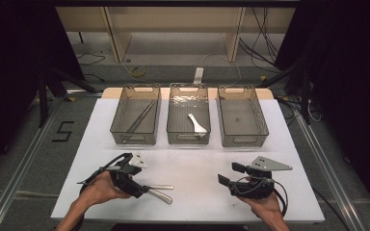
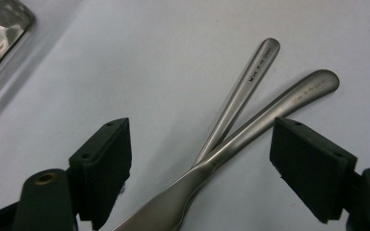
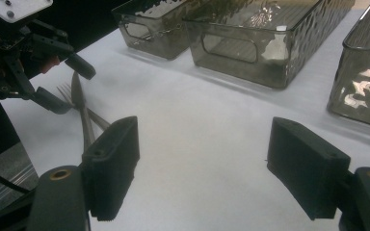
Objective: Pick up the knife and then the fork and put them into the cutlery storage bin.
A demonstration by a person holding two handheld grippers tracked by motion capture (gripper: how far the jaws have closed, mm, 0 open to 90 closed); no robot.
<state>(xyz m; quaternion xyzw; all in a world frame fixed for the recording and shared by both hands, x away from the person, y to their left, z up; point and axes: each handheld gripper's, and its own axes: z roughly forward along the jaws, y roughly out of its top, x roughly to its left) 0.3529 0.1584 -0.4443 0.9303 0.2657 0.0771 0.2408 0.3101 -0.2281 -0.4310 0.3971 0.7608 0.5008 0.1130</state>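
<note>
The white surface (image 1: 197, 192) carried three bins (image 1: 189, 120) at its far edge. The left gripper (image 2: 200, 159), jaws wide open, straddled a knife (image 2: 250, 122) and a fork (image 2: 236, 91) lying crossed near the front left. Both long axes ran left to right, handles toward the centre. Closing on one handle alone, clear of the crossing, looked wisest. The right gripper (image 1: 233, 174) hung open, holding nothing.

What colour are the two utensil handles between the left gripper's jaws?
Silver-grey brushed metal handles, seen best in the left gripper view.
</note>
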